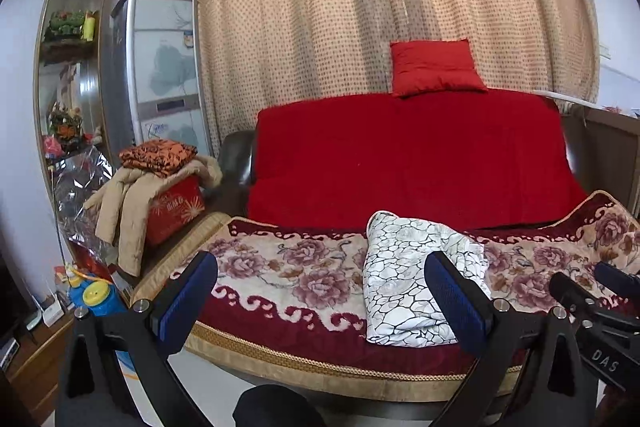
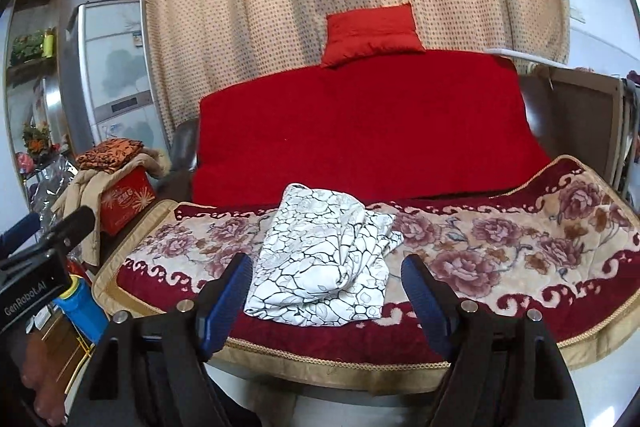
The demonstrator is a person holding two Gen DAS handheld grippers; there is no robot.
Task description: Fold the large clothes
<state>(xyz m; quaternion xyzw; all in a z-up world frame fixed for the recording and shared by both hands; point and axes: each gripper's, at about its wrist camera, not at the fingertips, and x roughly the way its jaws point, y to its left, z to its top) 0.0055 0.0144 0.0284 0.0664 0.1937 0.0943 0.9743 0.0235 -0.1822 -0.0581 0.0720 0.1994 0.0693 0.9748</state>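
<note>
the white garment with black crackle lines [image 2: 324,263] lies folded on the floral blanket [image 2: 500,251] near its front edge. the left gripper [image 1: 320,295] and right gripper [image 2: 328,303] hang before it, jaws apart, holding nothing.

The left gripper [image 1: 320,303] is held level, its two blue-padded fingers [image 1: 188,297] spread wide apart with nothing between them. The right gripper [image 2: 328,301] sits just beside it, likewise level, its blue-padded fingers [image 2: 424,301] spread wide and holding nothing. Each gripper's black body edges into the other's camera view.
</note>
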